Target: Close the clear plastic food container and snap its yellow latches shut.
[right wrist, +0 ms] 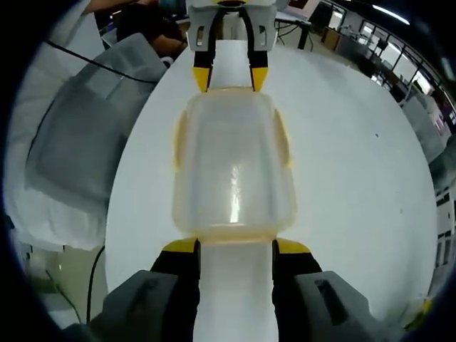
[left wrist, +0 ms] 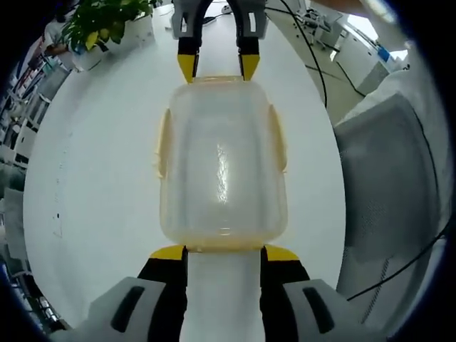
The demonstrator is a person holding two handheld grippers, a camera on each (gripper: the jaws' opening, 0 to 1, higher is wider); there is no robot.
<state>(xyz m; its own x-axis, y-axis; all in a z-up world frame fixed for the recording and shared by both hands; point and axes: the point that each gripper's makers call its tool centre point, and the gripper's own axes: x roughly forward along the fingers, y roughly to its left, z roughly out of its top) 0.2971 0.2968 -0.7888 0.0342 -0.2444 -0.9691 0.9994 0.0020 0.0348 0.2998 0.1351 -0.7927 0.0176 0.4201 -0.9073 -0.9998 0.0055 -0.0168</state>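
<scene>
A clear plastic food container [left wrist: 222, 164] [right wrist: 234, 167] lies lengthwise on the white table [left wrist: 92, 185] [right wrist: 356, 157] with its lid on top. Pale yellow latches [left wrist: 163, 142] [right wrist: 283, 139] run along its long sides; I cannot tell whether they are snapped down. My left gripper [left wrist: 224, 253] [right wrist: 230, 77] is open, with its yellow tips at one short end. Facing it, my right gripper [right wrist: 236, 246] [left wrist: 218, 68] is open too, with its tips at the opposite short end. Nothing sits between either pair of jaws.
A potted plant [left wrist: 100, 25] stands at the table's far corner. A grey padded cover [left wrist: 388, 185] [right wrist: 85, 142] lies past the table's edge, with black cables [left wrist: 317, 64] running near it. Office furniture sits further off.
</scene>
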